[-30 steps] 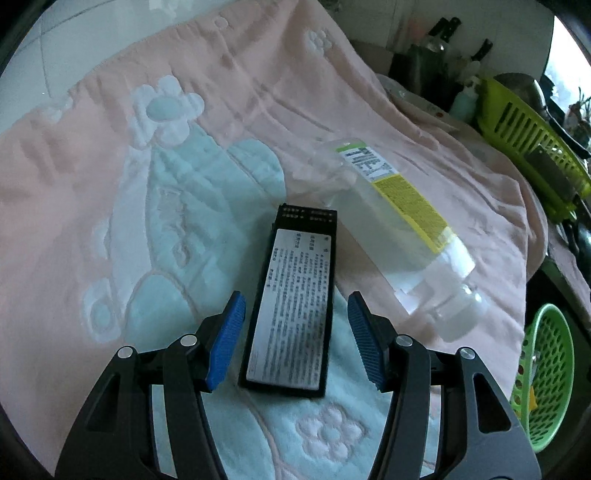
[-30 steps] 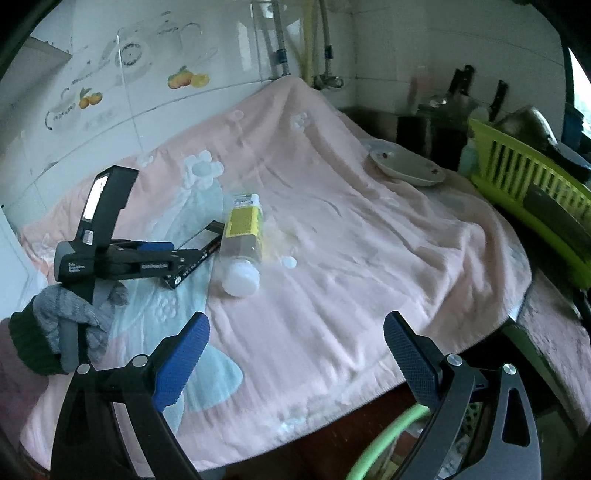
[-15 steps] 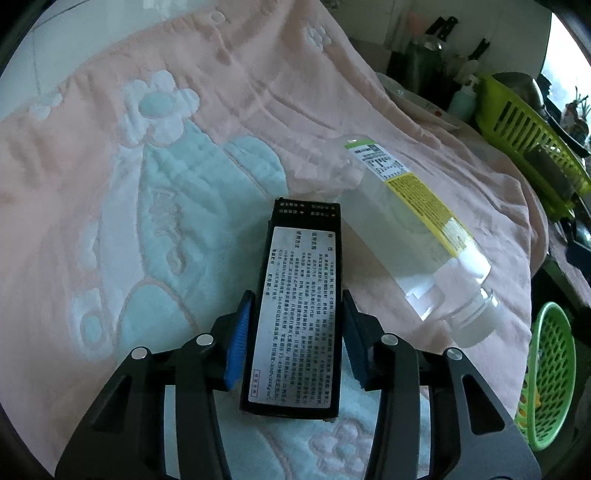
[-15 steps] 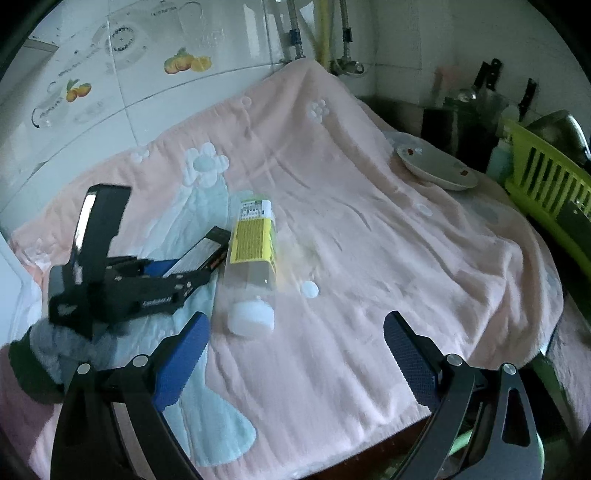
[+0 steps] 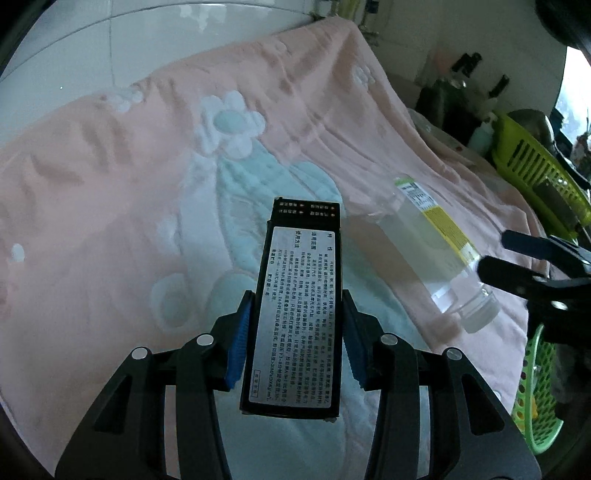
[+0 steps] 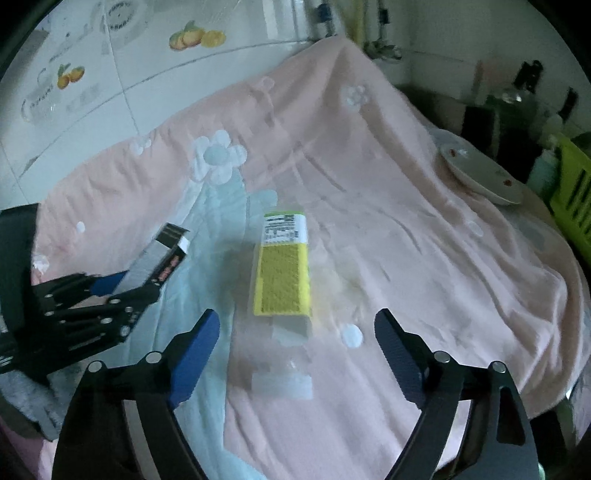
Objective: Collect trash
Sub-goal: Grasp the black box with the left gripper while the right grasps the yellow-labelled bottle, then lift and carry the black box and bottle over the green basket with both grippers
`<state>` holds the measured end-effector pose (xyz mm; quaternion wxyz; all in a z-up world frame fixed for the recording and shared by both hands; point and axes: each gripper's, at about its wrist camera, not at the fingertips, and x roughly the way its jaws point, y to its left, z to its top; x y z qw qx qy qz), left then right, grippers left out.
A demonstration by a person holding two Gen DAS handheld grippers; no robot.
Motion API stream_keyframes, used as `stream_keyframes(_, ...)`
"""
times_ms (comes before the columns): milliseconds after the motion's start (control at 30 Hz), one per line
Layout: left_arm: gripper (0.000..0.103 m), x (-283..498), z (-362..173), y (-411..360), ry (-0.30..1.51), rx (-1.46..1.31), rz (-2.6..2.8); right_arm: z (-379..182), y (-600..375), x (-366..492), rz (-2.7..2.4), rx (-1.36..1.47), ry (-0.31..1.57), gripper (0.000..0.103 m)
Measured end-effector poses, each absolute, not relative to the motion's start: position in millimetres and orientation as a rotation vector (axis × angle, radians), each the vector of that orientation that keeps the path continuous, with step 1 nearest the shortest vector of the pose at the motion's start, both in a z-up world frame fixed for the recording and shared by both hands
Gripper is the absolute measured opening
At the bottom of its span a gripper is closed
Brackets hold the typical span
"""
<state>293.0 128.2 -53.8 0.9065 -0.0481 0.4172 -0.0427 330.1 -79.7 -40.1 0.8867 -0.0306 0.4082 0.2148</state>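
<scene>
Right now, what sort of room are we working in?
Most likely a home kitchen: glossy wall tiles with fruit pictures, a used white plate and a lime-green plastic dish rack beside the pink towel-covered counter.

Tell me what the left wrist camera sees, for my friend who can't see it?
The left gripper squeezes a black box with a silver label, over a pink flowery towel. A clear bottle lies to its right.

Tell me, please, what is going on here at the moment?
A person with a gripper in each hand is collecting trash off a pink towel. The left gripper is clamped on a black box. The right gripper is closing around the clear plastic bottle, its pads not yet touching.
</scene>
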Motion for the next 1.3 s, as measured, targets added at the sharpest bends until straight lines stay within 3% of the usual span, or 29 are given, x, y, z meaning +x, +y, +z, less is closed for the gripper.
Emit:
stream_keyframes(467, 0.044, 286, -52, 143, 0.854, -0.13, -0.077, -70, -44, 373, 0.411, -0.125, 0.914, 0.073)
stream_keyframes(633, 0.044, 286, -54, 147, 0.858, -0.136, -0.079, -81, -43, 379, 0.41, -0.127, 0.942, 0.063)
stream_keyframes(800, 0.044, 286, -55, 148, 0.859, -0.139, -0.081, -85, -41, 378, 0.416, -0.124, 0.952, 0.045)
stream_keyframes(1300, 0.044, 265, -46, 134, 0.836, -0.127, -0.103, -65, -50, 344, 0.429, -0.116, 0.914, 0.043)
